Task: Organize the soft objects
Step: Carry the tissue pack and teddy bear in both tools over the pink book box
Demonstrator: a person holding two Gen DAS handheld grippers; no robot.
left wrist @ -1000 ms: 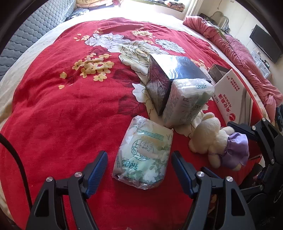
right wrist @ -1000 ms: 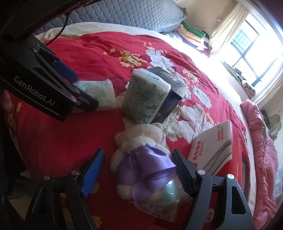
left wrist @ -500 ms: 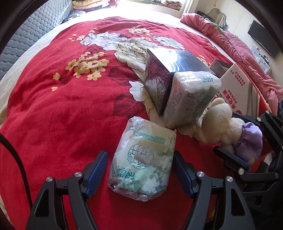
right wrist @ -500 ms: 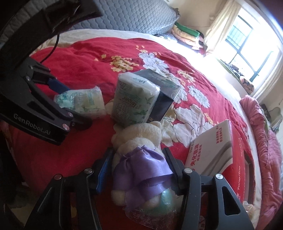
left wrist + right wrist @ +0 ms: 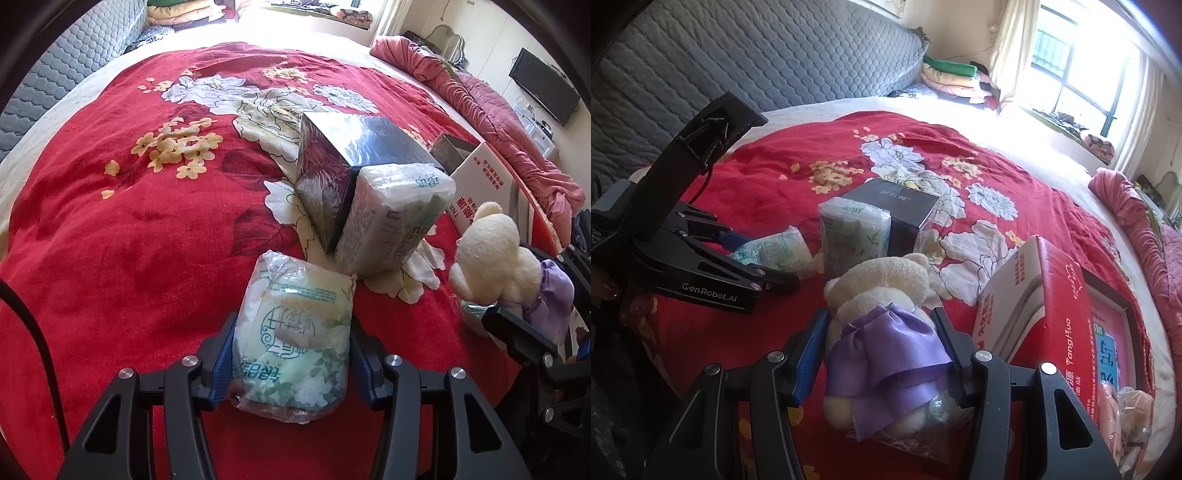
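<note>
My left gripper (image 5: pixel 290 354) is shut on a flat green-and-white tissue pack (image 5: pixel 295 332) that lies on the red floral bedspread (image 5: pixel 129 221). The pack also shows in the right wrist view (image 5: pixel 775 251), with the left gripper (image 5: pixel 746 254) around it. My right gripper (image 5: pixel 882 350) is shut on a cream plush bear with a purple ribbon (image 5: pixel 886 317) and holds it above the bed. The bear shows at the right in the left wrist view (image 5: pixel 495 258). A taller tissue pack (image 5: pixel 391 214) stands against a dark glossy box (image 5: pixel 343 155).
A red-and-white carton (image 5: pixel 1034 306) lies to the right of the bear, with a pink framed box (image 5: pixel 1108 332) beyond it. A pink quilt (image 5: pixel 498 110) is bunched along the bed's right edge. A grey quilted headboard (image 5: pixel 775 55) is behind.
Both grippers have closed: the left on the flat tissue pack, the right on the plush bear. The bear has come up off the bedspread.
</note>
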